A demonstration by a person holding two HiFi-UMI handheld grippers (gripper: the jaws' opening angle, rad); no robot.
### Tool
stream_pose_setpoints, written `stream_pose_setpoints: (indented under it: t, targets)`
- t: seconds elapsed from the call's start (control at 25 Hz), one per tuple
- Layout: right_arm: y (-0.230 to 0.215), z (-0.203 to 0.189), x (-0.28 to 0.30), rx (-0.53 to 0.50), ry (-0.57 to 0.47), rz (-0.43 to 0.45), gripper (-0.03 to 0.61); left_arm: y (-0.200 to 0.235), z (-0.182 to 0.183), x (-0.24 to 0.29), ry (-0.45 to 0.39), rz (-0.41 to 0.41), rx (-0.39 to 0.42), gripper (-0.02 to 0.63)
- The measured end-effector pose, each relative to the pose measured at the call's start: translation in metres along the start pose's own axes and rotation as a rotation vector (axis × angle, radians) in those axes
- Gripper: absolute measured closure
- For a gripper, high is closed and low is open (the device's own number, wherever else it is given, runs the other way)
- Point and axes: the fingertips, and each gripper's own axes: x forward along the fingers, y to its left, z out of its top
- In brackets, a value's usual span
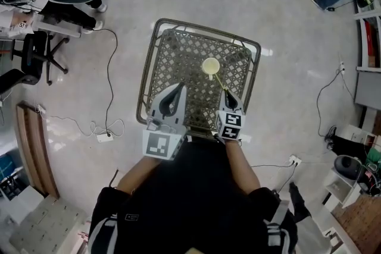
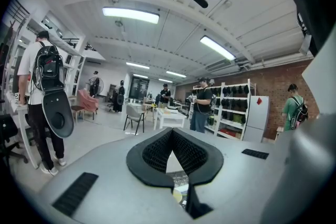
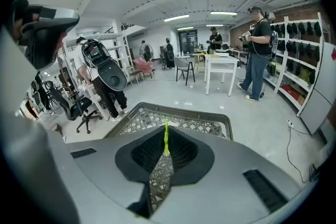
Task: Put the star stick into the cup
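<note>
r claw (image 1: pixel 227 94) pinches star stick (image 1: pixel 220 81), angled toward cup (image 1: pixel 210 66); l claw (image 1: pixel 179 87) closed.

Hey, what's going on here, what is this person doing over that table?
A person stands over a metal mesh table with tongs in each hand. The right tongs are shut on the thin green star stick, whose far end reaches the rim of the pale cup standing on the table. Whether the end is inside the cup cannot be told. The left tongs are shut and empty, held over the table's near side.
</note>
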Motion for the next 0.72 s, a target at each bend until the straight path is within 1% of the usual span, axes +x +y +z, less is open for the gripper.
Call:
stream_pose_setpoints:
  t: [0.24,0.72]
  targets:
    - [-0.004,-0.007,0.022,-0.006,0.031,-0.001,0.557,0.001,-0.006,0.010,0.015,-0.003,-0.004,0.597]
    - [-0.005,-0.015,0.043,-0.028,0.085,-0.020,0.557,0.011,-0.013,0.018,0.034,0.011,-0.010,0.597]
